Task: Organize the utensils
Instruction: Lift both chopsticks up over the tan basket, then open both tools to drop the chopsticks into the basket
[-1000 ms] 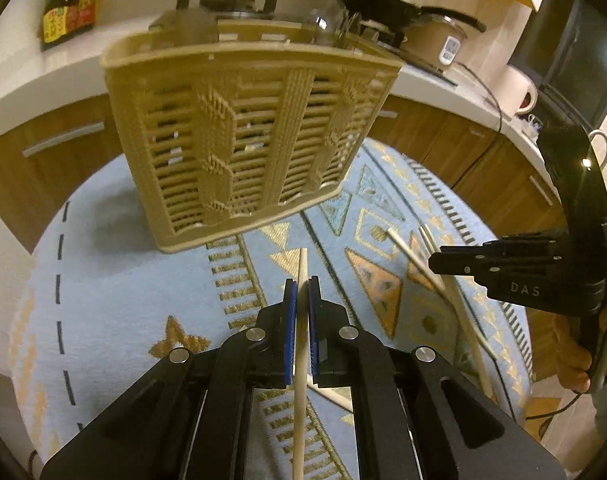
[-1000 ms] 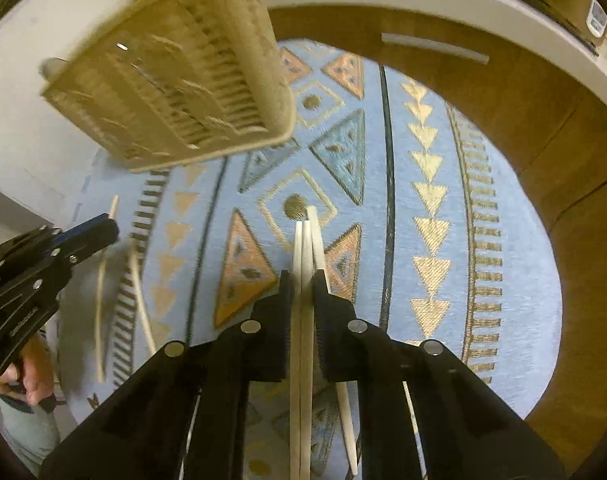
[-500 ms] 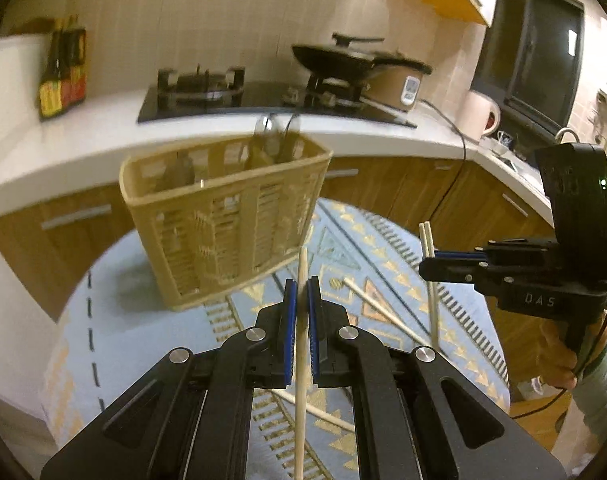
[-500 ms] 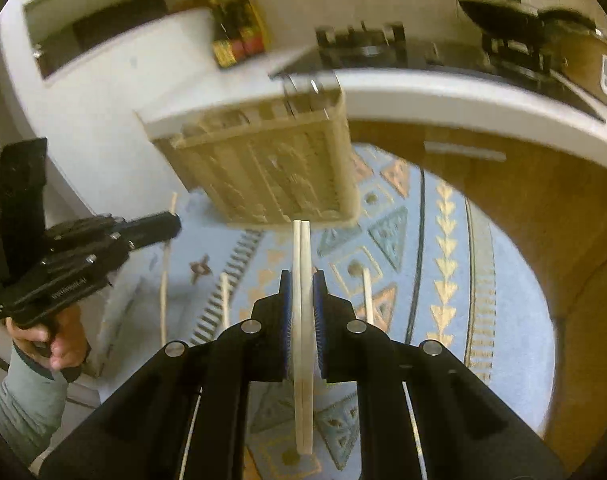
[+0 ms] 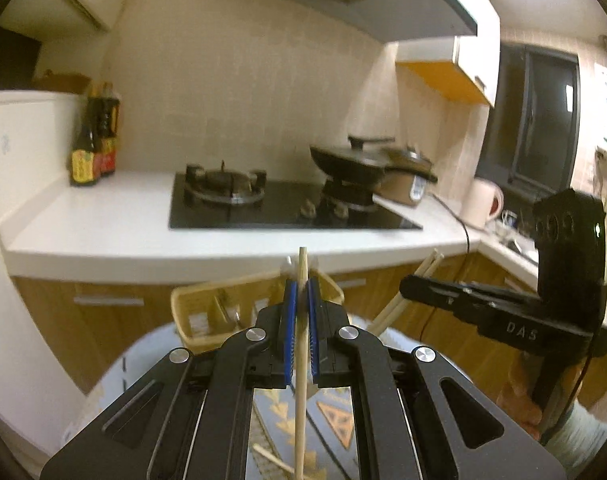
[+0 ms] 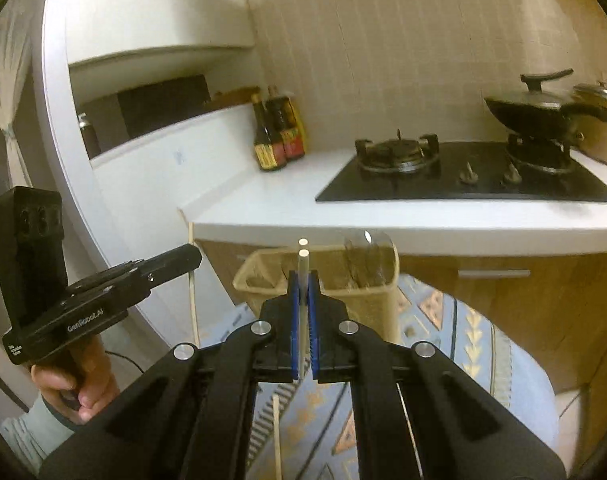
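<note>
Wooden, light and stiff, one chopstick (image 5: 301, 344) sits pinched mid-shaft in the left tongs (image 5: 300, 300) and a pair of chopsticks (image 6: 302, 280) in the right tongs (image 6: 302, 300), both raised near the basket (image 6: 367, 300), likely slippery.

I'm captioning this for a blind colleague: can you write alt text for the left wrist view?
The left gripper pinches one wooden chopstick upright before a tan basket. To its right, the right gripper holds two chopsticks.
</note>
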A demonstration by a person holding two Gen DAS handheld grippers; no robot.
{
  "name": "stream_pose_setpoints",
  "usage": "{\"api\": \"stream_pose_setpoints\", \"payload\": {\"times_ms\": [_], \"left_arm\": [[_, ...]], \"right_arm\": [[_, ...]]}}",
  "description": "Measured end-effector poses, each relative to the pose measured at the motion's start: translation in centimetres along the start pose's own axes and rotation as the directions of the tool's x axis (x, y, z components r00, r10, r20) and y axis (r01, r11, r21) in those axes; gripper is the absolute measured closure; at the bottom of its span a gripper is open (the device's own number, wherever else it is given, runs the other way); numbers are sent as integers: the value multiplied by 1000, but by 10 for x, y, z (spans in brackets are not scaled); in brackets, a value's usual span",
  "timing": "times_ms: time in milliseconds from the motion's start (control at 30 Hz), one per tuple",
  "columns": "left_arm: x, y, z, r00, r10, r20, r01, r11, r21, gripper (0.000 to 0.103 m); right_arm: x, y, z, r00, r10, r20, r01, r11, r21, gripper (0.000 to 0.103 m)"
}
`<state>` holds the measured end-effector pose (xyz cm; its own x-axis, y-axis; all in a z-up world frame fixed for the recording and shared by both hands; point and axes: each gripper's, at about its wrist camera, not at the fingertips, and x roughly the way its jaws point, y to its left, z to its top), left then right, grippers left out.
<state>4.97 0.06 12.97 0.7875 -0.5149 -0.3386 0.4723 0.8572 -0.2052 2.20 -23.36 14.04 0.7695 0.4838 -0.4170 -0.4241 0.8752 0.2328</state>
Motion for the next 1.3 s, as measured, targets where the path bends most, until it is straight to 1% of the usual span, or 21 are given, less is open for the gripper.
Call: {"api": "stream_pose_setpoints", "payload": {"times_ms": [200, 300, 367, 433, 500, 567, 667, 767, 800, 867, 1067, 1233, 1300], "left_arm": [[-9, -4, 33, 994, 4, 108, -5, 1000, 15, 99], [-10, -7, 45, 984, 11, 178, -16, 1000, 26, 99], [-9, -7, 50, 972, 18, 235, -24, 999, 23, 99], [-3, -4, 53, 956, 22, 293, -25, 1000, 5, 99], [1, 1, 54, 945, 28, 327, -23, 1000, -18, 99], [8, 8, 55, 929, 45, 367, -25, 998, -58, 99], [18, 14, 55, 911, 83, 404, -51, 995, -90, 99], [28, 18, 54, 902, 107, 419, -70, 992, -101, 99], [32, 18, 53, 902, 112, 418, -77, 992, -100, 99], [40, 20, 49, 907, 115, 405, -82, 992, -99, 99], [60, 27, 34, 929, 117, 351, -91, 992, -89, 99], [65, 35, 26, 945, 103, 310, -78, 993, -92, 99], [64, 38, 25, 949, 97, 300, -72, 993, -95, 99]], "right_arm": [[-14, 15, 29, 999, -2, 53, 4, 999, -40, 100], [-21, 16, 44, 996, 0, 84, 4, 999, -46, 100], [-22, 13, 51, 995, -4, 103, 9, 999, -45, 100], [-23, 9, 58, 992, -9, 126, 15, 999, -42, 100], [-20, 4, 62, 990, -16, 142, 21, 999, -34, 100], [-15, 0, 64, 988, -28, 149, 33, 999, -33, 100], [-3, -3, 66, 988, -53, 145, 59, 997, -42, 100], [11, -5, 65, 989, -75, 130, 82, 995, -50, 100], [17, -6, 64, 989, -81, 121, 88, 995, -54, 100], [26, -6, 63, 990, -90, 104, 97, 994, -59, 100], [56, -10, 55, 995, -103, 10, 104, 993, -61, 100], [70, -11, 50, 995, -87, -50, 85, 995, -44, 100], [73, -12, 47, 995, -69, -76, 68, 997, -27, 100]]}}
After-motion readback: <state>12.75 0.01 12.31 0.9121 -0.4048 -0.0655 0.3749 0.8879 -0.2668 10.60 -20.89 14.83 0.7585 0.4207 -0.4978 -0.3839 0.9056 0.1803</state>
